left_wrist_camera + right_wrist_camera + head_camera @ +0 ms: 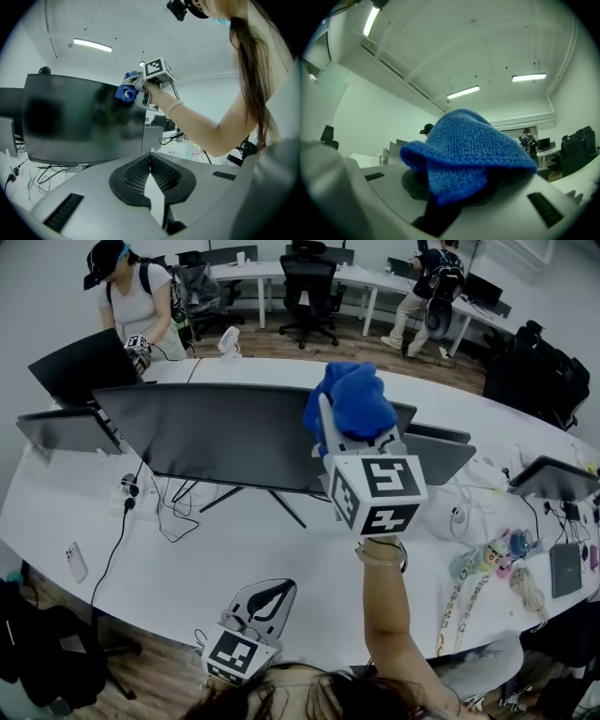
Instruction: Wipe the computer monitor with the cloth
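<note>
An office; long white desks (pixel 281 549), monitors (pixel 216 437), swivel chairs (pixel 307 287).

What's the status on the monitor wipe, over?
Right claw shut on fuzzy blue cloth, at upper right corner of wide black monitor. Left claw shut, empty, low. Nothing blocking screen.

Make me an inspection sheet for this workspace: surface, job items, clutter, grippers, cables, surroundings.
Surface: white table, curved.
Job's things: monitor upright on its stand; blue cloth at its upper right corner.
Clutter: phone, lanyards, fan, other screens.
Grippers: right gripper raised, shut on the cloth; left gripper shut, empty, low by the table's near edge.
Cables: loose leads under the monitor; power strip.
Surroundings: person across the table, second person at the back desks, chairs, bags.
</note>
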The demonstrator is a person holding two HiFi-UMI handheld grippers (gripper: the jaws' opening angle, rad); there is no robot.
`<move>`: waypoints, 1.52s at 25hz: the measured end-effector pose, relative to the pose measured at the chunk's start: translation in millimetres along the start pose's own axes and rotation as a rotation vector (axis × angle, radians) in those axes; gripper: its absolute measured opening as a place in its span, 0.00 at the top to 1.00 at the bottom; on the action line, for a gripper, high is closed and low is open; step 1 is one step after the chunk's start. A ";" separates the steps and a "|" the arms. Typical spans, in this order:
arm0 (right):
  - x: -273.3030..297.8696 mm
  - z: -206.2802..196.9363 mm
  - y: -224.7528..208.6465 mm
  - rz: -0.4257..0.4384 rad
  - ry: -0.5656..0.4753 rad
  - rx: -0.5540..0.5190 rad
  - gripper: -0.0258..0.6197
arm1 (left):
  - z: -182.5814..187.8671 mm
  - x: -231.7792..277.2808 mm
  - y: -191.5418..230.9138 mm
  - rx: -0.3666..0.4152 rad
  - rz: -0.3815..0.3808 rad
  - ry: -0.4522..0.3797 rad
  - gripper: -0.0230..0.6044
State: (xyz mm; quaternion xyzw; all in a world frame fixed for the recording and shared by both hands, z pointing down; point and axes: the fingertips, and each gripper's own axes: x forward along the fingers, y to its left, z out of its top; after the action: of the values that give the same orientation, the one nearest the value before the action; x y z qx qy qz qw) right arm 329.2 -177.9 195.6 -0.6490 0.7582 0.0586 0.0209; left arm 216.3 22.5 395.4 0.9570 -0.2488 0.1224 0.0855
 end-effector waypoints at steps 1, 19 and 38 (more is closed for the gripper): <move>-0.4 -0.2 -1.2 -0.006 0.000 0.005 0.81 | -0.1 -2.6 1.7 0.000 0.004 0.001 0.95; -3.3 -2.6 -13.1 -0.181 0.036 0.013 0.81 | 1.8 -40.0 35.3 0.032 -0.099 0.005 0.95; -14.3 -4.0 -36.9 -0.229 0.059 0.004 0.81 | 5.6 -27.9 32.4 0.121 -0.148 -0.006 0.95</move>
State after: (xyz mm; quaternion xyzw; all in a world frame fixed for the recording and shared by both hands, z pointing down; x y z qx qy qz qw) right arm 368.0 -169.8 198.8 -0.7328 0.6795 0.0352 0.0067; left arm 177.6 6.0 385.7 0.9765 -0.1700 0.1278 0.0358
